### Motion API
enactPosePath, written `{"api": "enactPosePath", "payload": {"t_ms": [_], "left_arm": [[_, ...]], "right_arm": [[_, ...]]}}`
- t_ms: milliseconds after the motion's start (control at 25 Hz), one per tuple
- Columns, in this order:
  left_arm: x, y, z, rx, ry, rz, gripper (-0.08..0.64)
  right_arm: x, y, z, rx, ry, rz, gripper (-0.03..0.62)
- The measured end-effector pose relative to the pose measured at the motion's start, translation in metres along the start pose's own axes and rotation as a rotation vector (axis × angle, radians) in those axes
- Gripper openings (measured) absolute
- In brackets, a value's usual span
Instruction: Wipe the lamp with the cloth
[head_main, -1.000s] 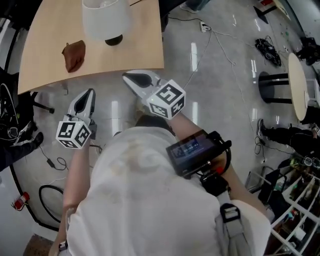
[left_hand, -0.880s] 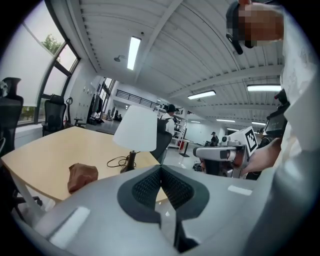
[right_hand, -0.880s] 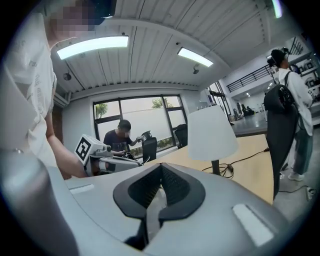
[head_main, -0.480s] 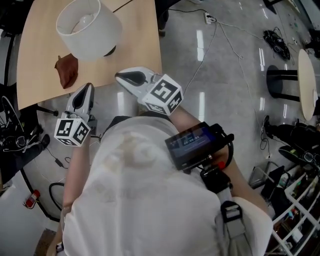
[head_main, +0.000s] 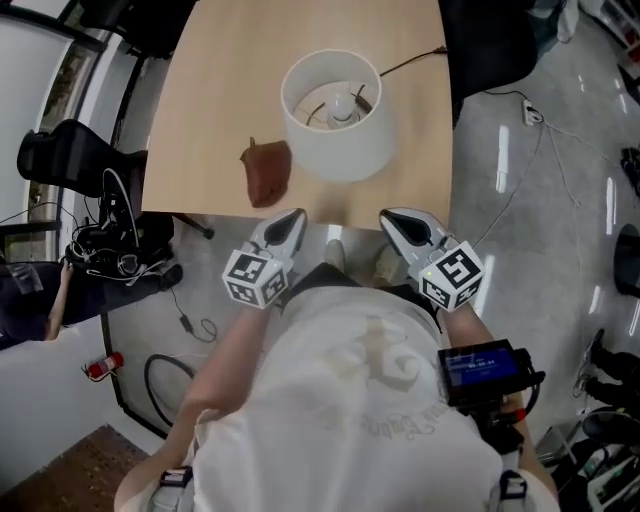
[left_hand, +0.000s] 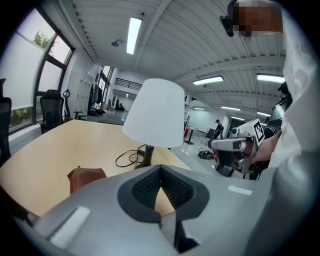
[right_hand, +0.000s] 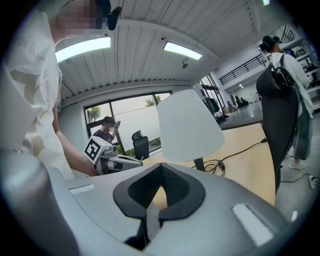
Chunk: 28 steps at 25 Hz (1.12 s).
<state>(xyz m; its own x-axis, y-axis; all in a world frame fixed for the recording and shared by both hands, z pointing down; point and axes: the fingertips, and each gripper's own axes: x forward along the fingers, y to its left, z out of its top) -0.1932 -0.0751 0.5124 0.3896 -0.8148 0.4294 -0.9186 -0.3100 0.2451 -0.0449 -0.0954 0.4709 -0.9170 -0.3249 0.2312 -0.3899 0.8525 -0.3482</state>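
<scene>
No word, number or brand can be read anywhere in these views. The cube on the left gripper (head_main: 292, 216) and the cube on the right gripper (head_main: 390, 216) bear only black-and-white square markers, which are patterns and not letters or digits. The person's white shirt (head_main: 370, 400) has a faint pale print with a line of script under it, and the small screen (head_main: 483, 368) strapped by the right forearm shows blue lines, but both are too small and blurred to make out.

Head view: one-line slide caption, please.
Both shut, left claw and right claw hover at the table edge near lamp and cloth.
</scene>
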Motion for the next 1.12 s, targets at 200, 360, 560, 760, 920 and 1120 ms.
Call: {"api": "enactPosePath", "payload": {"t_ms": [200, 360, 560, 760, 920, 1120], "left_arm": [[0.007, 0.058, -0.029, 0.108, 0.13, 0.006, 0.002], [0.015, 0.109, -0.052, 0.258, 0.25, -0.001, 0.057], [0.024, 0.179, -0.053, 0.498, 0.393, -0.059, 0.151], [0.059, 0.214, -0.075, 0.694, 0.578, -0.169, 0.281], [0.088, 0.227, -0.102, 0.686, 0.752, -0.214, 0.37], [0.107, 0.221, -0.122, 0.675, 0.831, -0.258, 0.399]], "right_arm": [[0.024, 0.01, -0.009, 0.031, -0.008, -0.065, 0.012], [0.036, 0.019, -0.016, 0.038, 0.009, -0.122, 0.012], [0.049, 0.032, -0.021, 0.063, 0.019, -0.231, 0.012], [0.043, 0.021, -0.041, 0.103, 0.032, -0.316, 0.012], [0.028, 0.006, -0.047, 0.138, 0.039, -0.39, 0.012], [0.011, -0.008, -0.048, 0.177, 0.029, -0.479, 0.012]]}}
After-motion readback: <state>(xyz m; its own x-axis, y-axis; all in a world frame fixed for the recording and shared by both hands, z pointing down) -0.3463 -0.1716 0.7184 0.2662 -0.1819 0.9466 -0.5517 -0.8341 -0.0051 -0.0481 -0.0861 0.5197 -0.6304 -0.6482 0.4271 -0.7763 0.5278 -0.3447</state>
